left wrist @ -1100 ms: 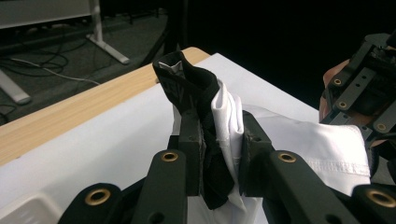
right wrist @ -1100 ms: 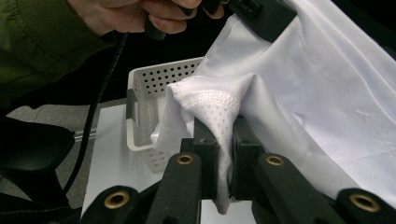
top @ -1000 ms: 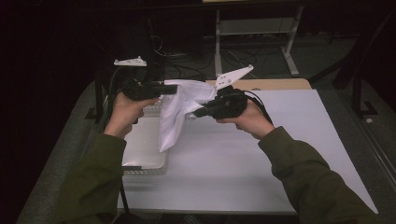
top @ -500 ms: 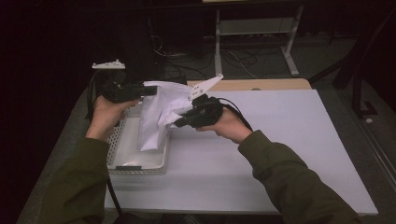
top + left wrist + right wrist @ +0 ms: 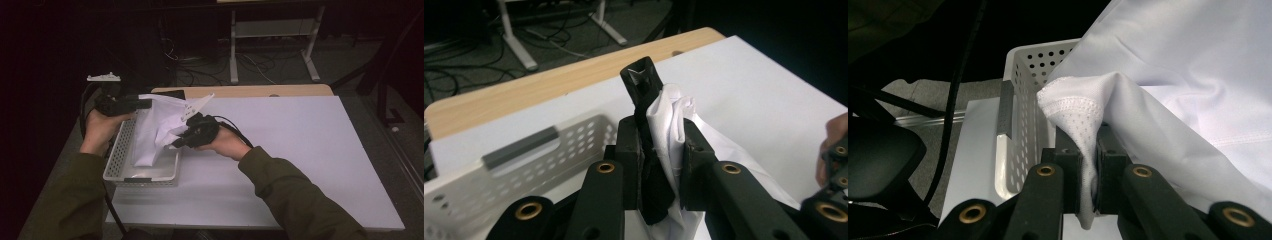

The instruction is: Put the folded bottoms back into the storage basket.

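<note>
Over the left edge of the table (image 5: pixel 310 150), a white cloth (image 5: pixel 155 130) hangs between two grippers, its lower end reaching down into a white perforated basket (image 5: pixel 116 159) that sits at that edge. The left gripper (image 5: pixel 142 102) is held above the basket's far end and is clamped on the cloth's upper edge; in the left gripper view its jaws pinch a bunched fold of the cloth (image 5: pixel 670 125), with the basket (image 5: pixel 524 155) wall just beyond. The right gripper (image 5: pixel 176 142) is above the basket's right wall, and is also closed on the cloth; in the right gripper view a hemmed, dotted corner of the cloth (image 5: pixel 1078 115) is squeezed between the jaws, with the basket (image 5: pixel 1023 100) behind it. Both sleeves are olive green. Beyond the far edge, cables lie on the floor.
</note>
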Available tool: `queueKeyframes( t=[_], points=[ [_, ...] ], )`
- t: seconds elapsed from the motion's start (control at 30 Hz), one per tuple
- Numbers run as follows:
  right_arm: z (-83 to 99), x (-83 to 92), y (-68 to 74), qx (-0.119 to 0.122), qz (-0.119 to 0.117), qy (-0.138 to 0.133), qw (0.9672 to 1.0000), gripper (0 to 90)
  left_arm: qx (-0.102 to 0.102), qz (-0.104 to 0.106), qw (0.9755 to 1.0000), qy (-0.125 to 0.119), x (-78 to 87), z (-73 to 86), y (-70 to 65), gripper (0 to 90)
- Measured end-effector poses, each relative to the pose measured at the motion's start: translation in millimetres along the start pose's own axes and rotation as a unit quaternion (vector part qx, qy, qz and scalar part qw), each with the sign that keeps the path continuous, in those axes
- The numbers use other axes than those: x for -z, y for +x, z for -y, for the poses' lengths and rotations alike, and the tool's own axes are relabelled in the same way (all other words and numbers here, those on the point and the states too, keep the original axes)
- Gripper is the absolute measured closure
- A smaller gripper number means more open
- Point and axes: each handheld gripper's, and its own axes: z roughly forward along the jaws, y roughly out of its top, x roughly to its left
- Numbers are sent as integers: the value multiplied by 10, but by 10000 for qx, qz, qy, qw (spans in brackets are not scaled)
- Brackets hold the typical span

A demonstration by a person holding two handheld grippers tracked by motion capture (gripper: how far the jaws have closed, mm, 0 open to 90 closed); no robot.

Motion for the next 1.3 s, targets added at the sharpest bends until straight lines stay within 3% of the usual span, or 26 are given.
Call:
queueKeyframes(
  t=[0.3, 0.47, 0.63, 0.77, 0.93, 1.07, 1.2, 1.3],
  points=[
    [-2, -331, 73, 56, -205, 183, 9996, 823, 177, -367, 9988, 253, 31, 204, 210, 747],
    [23, -488, 91, 25, -296, 313, 9991, 822, 221, -580, 9970, 470, 15, 353, 303, 747],
    [55, -630, 119, 39, -337, 467, 9983, 819, 347, -680, 9956, 541, 1, 485, 397, 747],
    [100, -699, 142, 56, -369, 623, 9974, 779, 279, -702, 9950, 645, -75, 571, 431, 746],
    [177, -687, 152, 51, -372, 714, 9967, 702, 126, -665, 9940, 859, -252, 639, 427, 745],
    [228, -620, 125, -35, -338, 603, 9976, 622, -34, -691, 9926, 1001, -399, 642, 414, 745],
    [246, -514, 93, -114, -282, 441, 9986, 567, -8, -659, 9925, 1030, -520, 622, 431, 743],
    [259, -444, 69, -188, -219, 344, 9990, 530, -9, -700, 9910, 1139, -618, 612, 444, 741]
  ],
)
